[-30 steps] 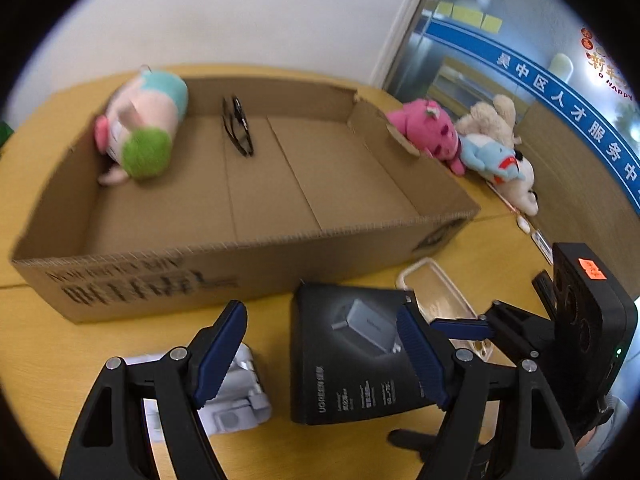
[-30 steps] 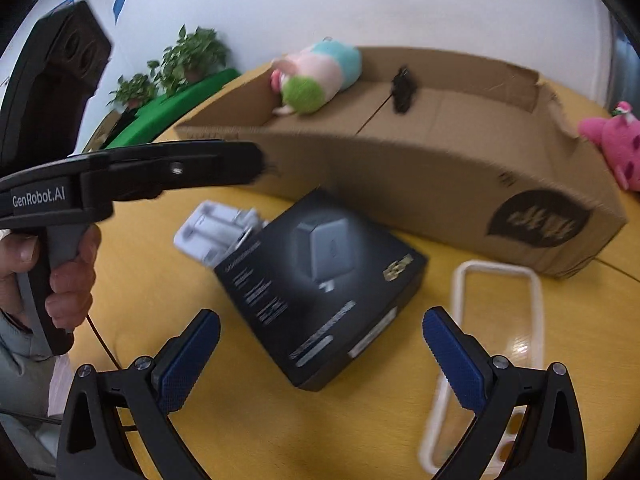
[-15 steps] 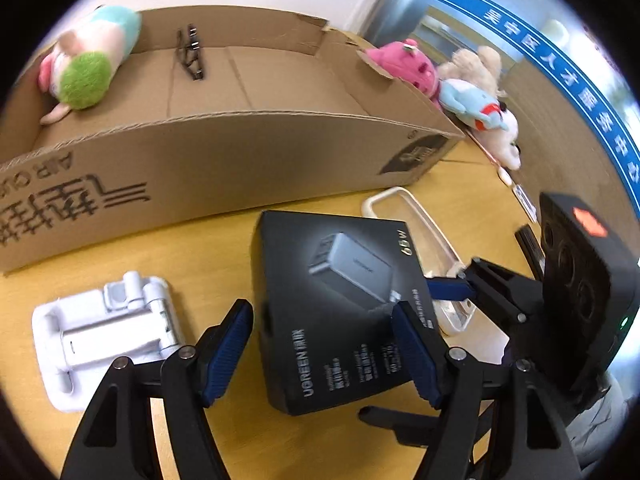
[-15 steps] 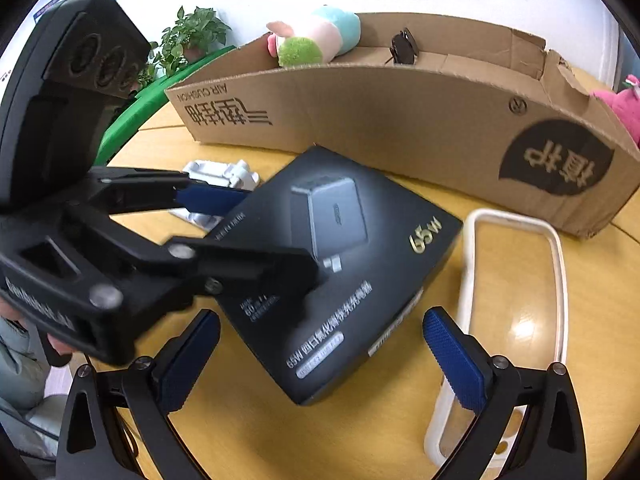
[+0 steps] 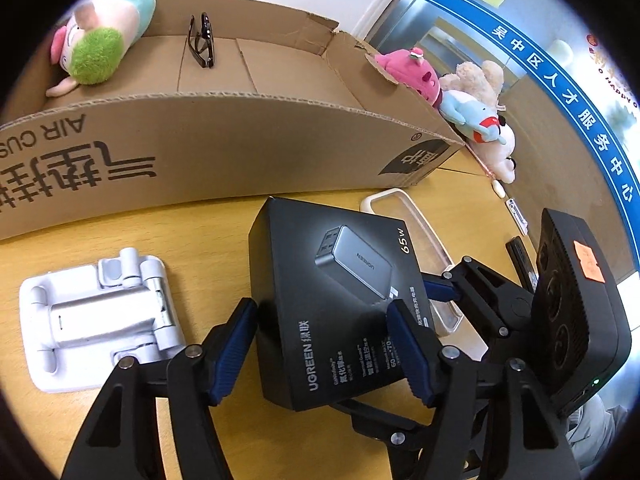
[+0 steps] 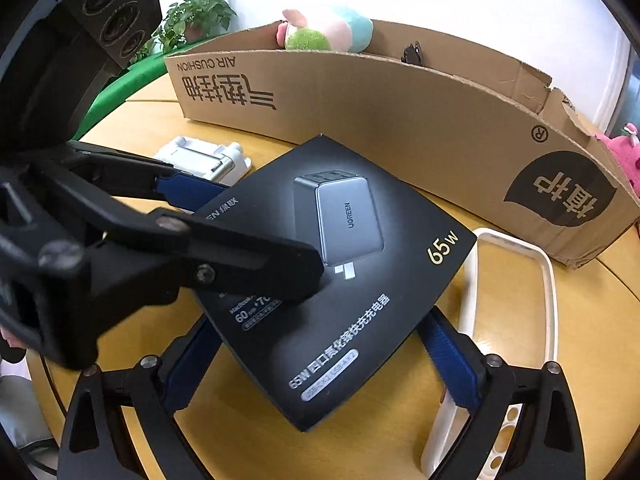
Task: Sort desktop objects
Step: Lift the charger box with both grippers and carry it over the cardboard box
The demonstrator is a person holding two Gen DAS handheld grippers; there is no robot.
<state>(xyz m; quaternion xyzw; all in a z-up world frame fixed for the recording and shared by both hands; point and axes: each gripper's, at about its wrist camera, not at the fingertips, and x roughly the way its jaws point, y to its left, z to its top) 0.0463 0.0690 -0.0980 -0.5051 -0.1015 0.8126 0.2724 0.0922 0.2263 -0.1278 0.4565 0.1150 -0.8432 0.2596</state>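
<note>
A black charger box [image 5: 332, 300] lies flat on the wooden table, in front of the long cardboard box [image 5: 240, 140]. My left gripper [image 5: 320, 356] is down over the charger box's near end. Its jaws are closing: the left pad is by the box's side and the right pad is over its top face. My right gripper [image 6: 320, 360] straddles the opposite corner of the charger box [image 6: 360, 260]. Its jaws are also closing, and I see no firm press. The left gripper [image 6: 272, 232] crosses the right wrist view. The right gripper [image 5: 480, 300] shows at the left view's right side.
Inside the cardboard box lie a pastel plush [image 5: 100, 52] and black glasses [image 5: 202, 42]. A white folding stand [image 5: 96, 320] sits left of the charger box. A pale phone case [image 6: 548, 320] sits on its other side. Several plush toys [image 5: 440, 88] crowd the table's far end.
My left gripper dropped toward the charger box and its jaws narrowed. The right gripper came in closer around the box's corner, its jaws narrowing slightly. The charger box stayed on the table.
</note>
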